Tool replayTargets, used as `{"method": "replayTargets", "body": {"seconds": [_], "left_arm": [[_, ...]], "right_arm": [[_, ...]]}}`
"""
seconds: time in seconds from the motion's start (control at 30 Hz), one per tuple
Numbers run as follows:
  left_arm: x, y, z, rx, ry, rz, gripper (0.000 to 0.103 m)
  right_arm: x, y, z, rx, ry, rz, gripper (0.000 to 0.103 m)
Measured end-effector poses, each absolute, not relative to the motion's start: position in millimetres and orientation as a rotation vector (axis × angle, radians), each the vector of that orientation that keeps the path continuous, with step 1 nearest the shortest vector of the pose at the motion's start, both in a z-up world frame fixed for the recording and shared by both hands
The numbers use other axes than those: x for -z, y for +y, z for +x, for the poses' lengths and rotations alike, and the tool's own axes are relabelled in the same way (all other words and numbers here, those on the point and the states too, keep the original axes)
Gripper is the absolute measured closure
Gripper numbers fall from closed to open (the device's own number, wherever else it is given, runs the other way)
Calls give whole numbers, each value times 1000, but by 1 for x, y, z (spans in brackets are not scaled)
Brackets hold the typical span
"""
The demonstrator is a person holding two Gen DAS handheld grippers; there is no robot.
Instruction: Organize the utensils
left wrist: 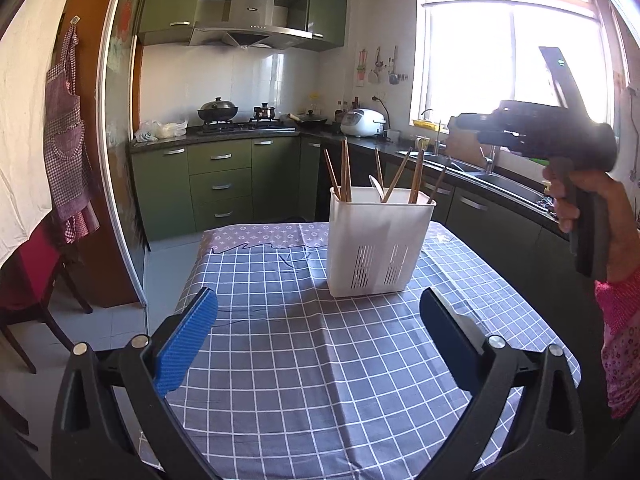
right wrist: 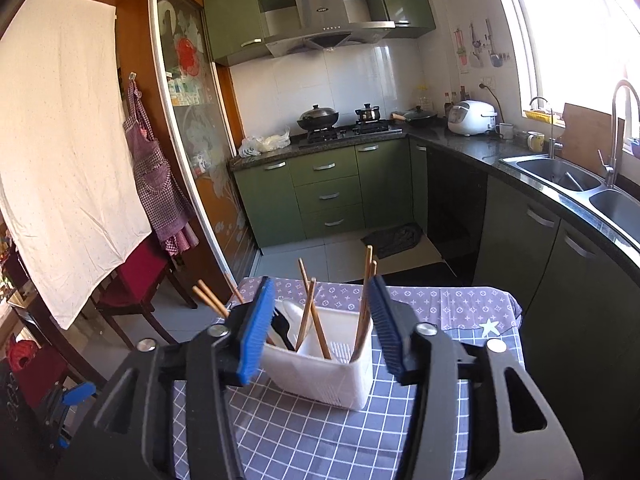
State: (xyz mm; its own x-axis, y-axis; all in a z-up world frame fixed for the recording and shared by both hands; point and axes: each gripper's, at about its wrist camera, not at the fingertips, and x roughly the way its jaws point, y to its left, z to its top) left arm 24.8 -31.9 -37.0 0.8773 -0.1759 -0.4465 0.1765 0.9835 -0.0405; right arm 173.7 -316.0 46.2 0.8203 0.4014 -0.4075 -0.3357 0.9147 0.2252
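Chopsticks (right wrist: 307, 316) in white holder (right wrist: 320, 376), checked tablecloth (left wrist: 304, 360), sink (right wrist: 560, 172) beyond

Matt white plastic holder (left wrist: 378, 248) (slotted walls), wooden chopsticks (left wrist: 344, 172), checked cloth tablecloth (left wrist: 304, 344).

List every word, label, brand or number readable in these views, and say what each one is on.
No text can be read.
Range hood: a small dark brand mark, too small to read.
Glass door: stickers or labels, blurred.
Rice cooker: a panel, no legible marking.
Purple cloth: star and monogram shapes only, no readable words.
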Motion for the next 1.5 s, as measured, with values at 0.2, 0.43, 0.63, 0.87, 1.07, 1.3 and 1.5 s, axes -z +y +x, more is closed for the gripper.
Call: {"method": "replayTargets", "body": {"seconds": [0.2,0.43,0.63,0.87,1.07,1.3,1.5], "left_arm": [[48,-35,21,187,492,-2,7],[45,-39,7,182,484,8,7],[34,-45,-18,173,446,47,7],[22,-38,-40,174,412,25,7],[19,-32,-46,148,407,19,7],[18,-29,-50,150,416,8,7],[18,-29,-51,161,429,-7,7]], "right_arm": [[5,-342,80,-356,434,150,5],[55,-353,-10,-340,405,118,5],[40,-366,-58,-356,317,148,5],[15,-344,-79,-277,286,57,5],[13,-330,-81,-269,289,21,4],[11,-321,-78,-257,291,-1,4],[11,-320,-75,-259,301,-1,5]]}}
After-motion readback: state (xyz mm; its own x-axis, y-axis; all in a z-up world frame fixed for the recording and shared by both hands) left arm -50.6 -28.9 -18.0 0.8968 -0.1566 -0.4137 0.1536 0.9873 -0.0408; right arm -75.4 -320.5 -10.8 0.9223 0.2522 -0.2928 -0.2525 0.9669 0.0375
